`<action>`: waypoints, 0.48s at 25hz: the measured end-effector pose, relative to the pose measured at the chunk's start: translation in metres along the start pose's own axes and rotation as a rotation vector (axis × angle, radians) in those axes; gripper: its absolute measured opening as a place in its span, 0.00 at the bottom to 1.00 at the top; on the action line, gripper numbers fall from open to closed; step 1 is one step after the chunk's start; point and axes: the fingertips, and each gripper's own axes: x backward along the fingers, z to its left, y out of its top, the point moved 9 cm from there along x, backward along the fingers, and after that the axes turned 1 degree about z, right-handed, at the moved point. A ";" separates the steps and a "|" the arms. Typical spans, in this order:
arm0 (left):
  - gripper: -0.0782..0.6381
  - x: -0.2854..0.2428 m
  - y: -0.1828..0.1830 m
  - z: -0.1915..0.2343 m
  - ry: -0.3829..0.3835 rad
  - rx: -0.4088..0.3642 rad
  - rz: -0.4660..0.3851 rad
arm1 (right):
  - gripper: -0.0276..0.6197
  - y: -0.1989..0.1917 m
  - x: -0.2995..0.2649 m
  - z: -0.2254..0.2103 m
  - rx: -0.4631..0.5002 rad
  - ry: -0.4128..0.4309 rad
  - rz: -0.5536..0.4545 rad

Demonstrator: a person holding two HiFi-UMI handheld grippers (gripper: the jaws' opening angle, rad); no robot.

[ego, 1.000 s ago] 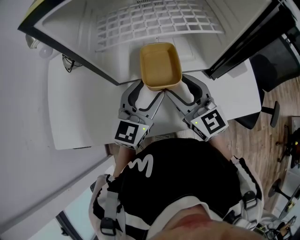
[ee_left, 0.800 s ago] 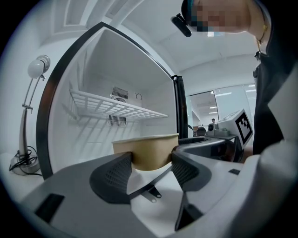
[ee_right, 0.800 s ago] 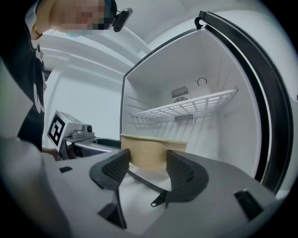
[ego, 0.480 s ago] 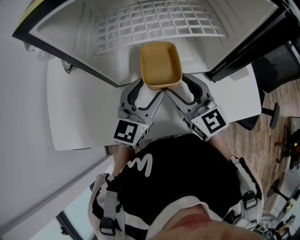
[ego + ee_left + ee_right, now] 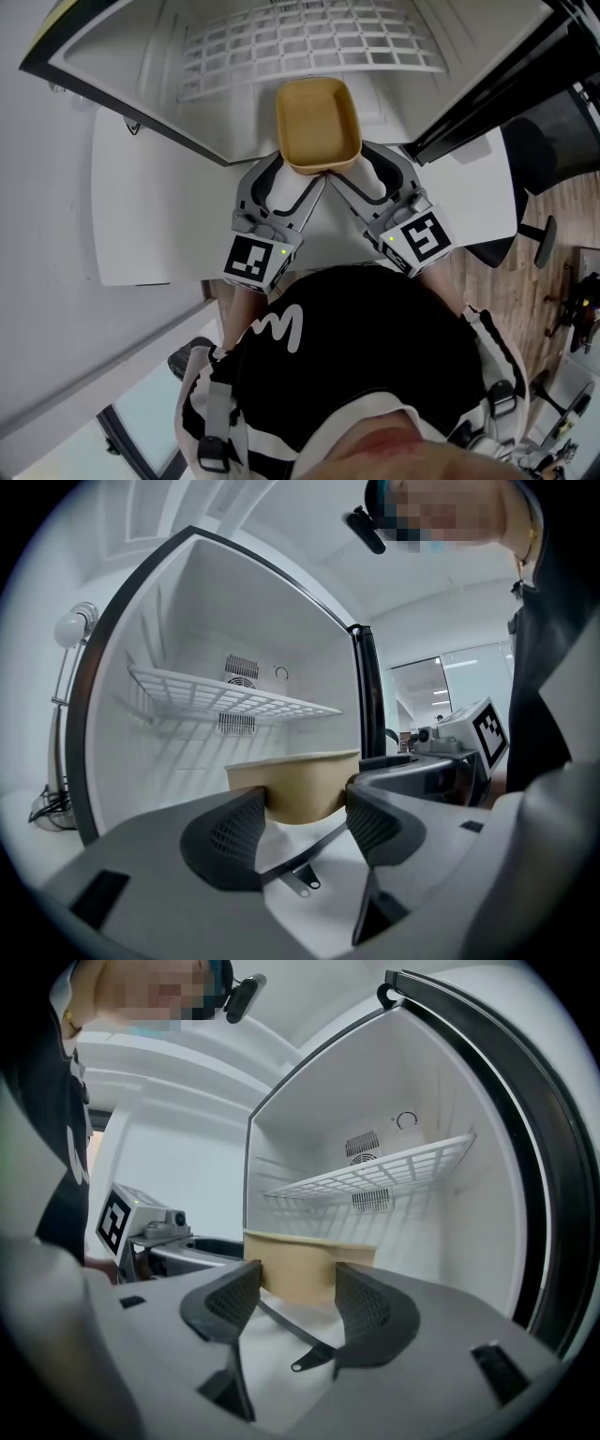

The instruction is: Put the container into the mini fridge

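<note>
Head view, nearest first: the person's black top fills the bottom of the frame. Just past it are the left marker cube and right marker cube, over the white bench.

The left claw and right claw angle inward and meet at the near end of the container.

Left claw: jaws partway closed. The left gripper view has its pads pressed against either side of the container's near-left corner.

Right claw: same, partway closed and clamped on the near-right corner. The right gripper view shows the tan wall between the pads, touching both.

Container: tan, rectangular, rounded corners, open top, nothing visible inside, held level. It's at the mouth of the mini fridge, with the far part over the fridge floor and the near end sticking out toward the claws. Can't tell whether the base touches the floor. Roughly centred across the fridge width.

The fridge stands open, white inside. The wire shelf spans it above and beyond the container. On the back wall there is a vent grille above shelf level and another below it.
</note>
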 end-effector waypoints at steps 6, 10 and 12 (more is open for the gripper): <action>0.49 -0.003 -0.001 -0.009 0.003 0.017 -0.040 | 0.44 -0.008 0.006 -0.003 -0.006 0.026 -0.006; 0.49 -0.002 -0.007 -0.012 0.009 0.026 -0.029 | 0.44 -0.013 0.007 -0.002 -0.011 0.036 0.004; 0.49 -0.002 -0.009 -0.013 0.010 0.034 -0.026 | 0.44 -0.016 0.007 -0.002 -0.013 0.041 0.011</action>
